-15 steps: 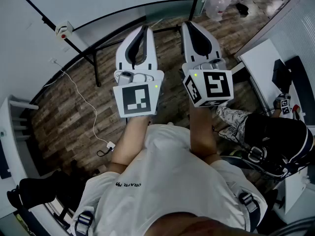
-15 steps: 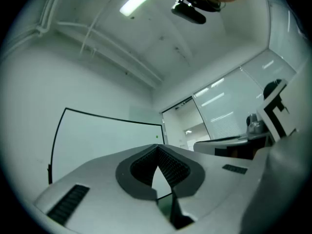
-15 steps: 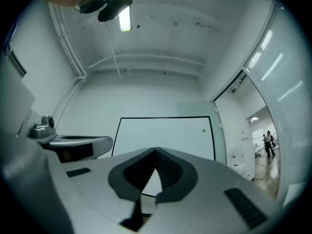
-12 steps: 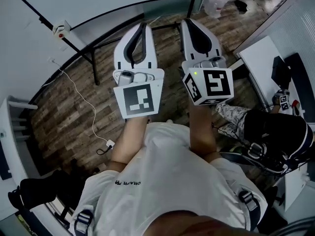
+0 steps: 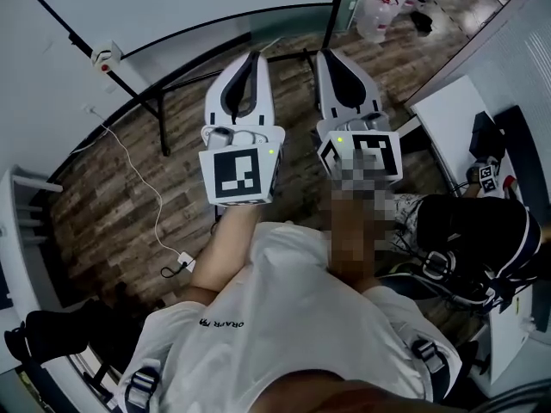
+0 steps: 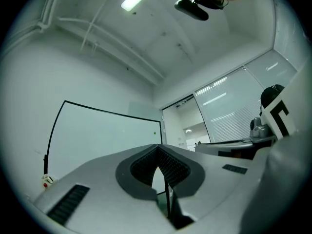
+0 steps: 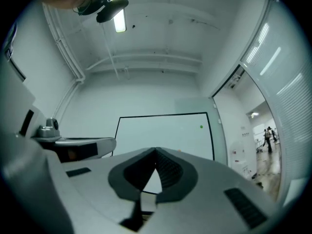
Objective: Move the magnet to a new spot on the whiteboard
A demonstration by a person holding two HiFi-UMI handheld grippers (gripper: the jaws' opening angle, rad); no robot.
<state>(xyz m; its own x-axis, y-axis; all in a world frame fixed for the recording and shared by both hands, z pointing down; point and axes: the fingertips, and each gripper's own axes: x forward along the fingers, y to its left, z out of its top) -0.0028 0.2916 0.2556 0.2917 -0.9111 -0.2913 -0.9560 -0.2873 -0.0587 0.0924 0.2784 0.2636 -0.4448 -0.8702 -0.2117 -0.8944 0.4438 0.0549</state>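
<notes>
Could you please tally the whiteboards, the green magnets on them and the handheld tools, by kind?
whiteboard: 1
green magnet: 1
tools: 2, the left tool and the right tool, both shut with nothing in them
total: 4

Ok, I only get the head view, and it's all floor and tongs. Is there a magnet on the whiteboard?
Observer: Yes. The right gripper view shows a green magnet near the top right corner of the whiteboard.
Operator: Are the tongs holding anything?
Observer: No. The right tongs are shut with nothing between them.
Operator: And the left?
Observer: The left tongs are shut and empty too.
</notes>
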